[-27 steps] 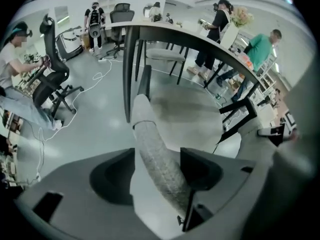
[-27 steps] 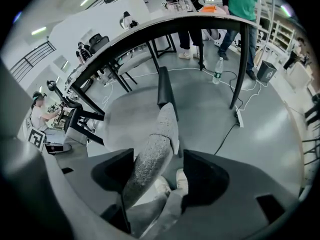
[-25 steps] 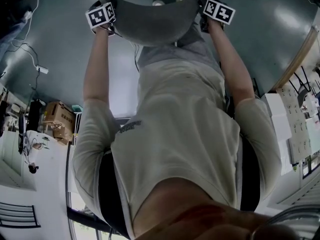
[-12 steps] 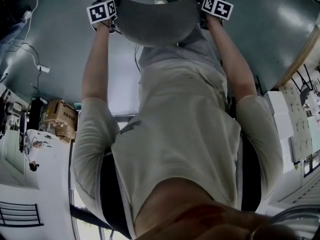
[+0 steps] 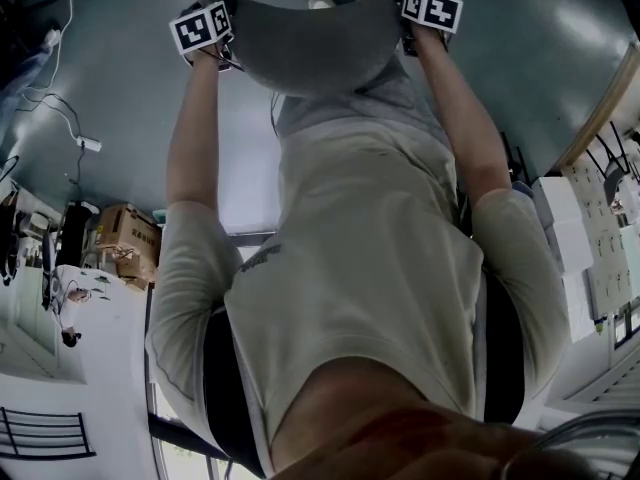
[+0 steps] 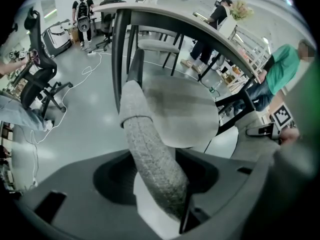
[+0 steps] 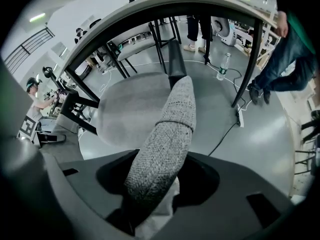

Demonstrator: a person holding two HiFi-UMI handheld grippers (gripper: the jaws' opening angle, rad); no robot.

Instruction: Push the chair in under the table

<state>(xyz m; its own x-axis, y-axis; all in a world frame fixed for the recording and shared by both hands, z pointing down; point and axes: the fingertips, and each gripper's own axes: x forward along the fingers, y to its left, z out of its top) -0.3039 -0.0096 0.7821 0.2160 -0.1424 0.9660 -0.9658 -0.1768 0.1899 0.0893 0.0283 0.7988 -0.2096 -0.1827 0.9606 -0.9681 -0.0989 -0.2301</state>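
The chair has a grey fabric backrest (image 6: 150, 159) and a round pale seat (image 6: 185, 114). It stands in front of a table (image 6: 200, 24) with dark legs. My left gripper (image 6: 165, 211) straddles the top edge of the backrest. Its jaws are closing with the fabric between them, against the dark pad. My right gripper (image 7: 147, 209) straddles the same backrest (image 7: 162, 139) further along, its jaws also closing round it. The seat (image 7: 130, 109) reaches toward the table (image 7: 150, 6). In the head view both marker cubes (image 5: 203, 28) (image 5: 432, 8) flank the chair (image 5: 310, 38).
A table leg (image 6: 118, 59) stands just left of the backrest, another (image 7: 247, 64) to its right. Cables and a power strip (image 7: 240, 118) lie on the floor. An office chair (image 6: 37, 74), a bottle (image 7: 222, 66) and standing people (image 7: 282, 59) are nearby.
The right marker cube has crept slightly toward the picture's top. Arms, torso and chair otherwise look the same.
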